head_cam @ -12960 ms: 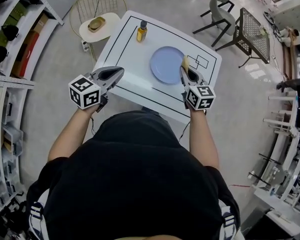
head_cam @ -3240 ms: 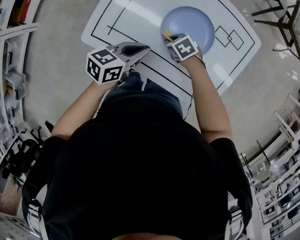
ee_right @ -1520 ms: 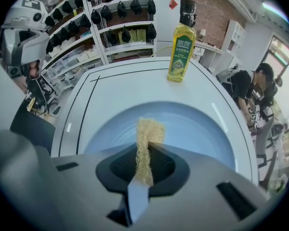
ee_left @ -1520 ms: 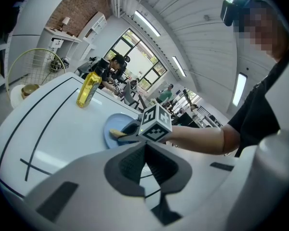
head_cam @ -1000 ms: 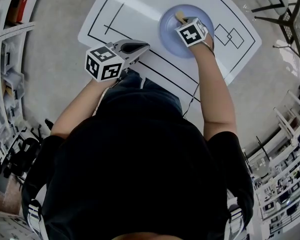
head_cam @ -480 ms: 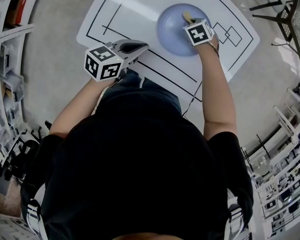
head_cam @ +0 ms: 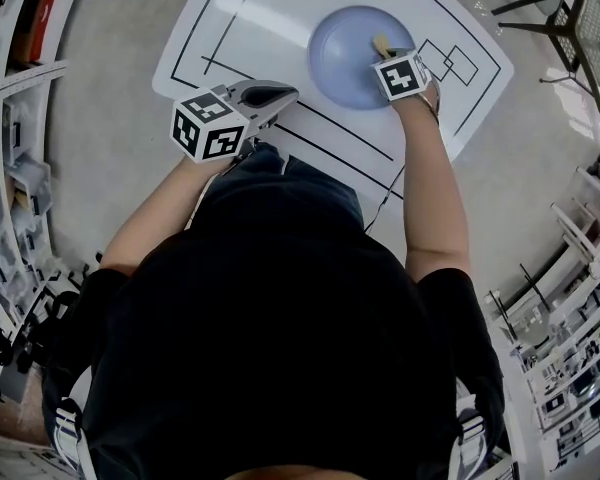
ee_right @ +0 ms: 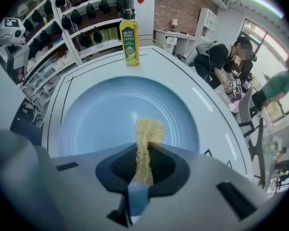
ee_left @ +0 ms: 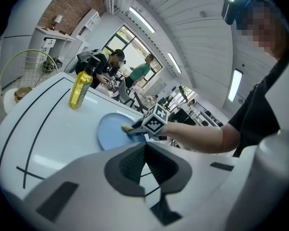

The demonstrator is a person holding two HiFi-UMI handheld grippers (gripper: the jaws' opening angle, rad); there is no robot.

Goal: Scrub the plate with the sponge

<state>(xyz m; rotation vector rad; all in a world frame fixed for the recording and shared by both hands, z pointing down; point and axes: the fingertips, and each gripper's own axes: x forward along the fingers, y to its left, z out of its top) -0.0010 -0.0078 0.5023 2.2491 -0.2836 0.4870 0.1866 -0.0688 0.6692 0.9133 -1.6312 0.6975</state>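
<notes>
A pale blue plate lies on the white table. My right gripper is shut on a yellow sponge, whose tip rests on the plate's right part. My left gripper hovers over the table's near edge, left of the plate, jaws shut with nothing between them.
A bottle of yellow liquid stands on the table beyond the plate. Black lines and small squares mark the tabletop. Shelves line one side; chairs and people are farther off.
My right gripper has carried the sponge across the plate from its near left side to its right part. The left gripper has stayed in place.
</notes>
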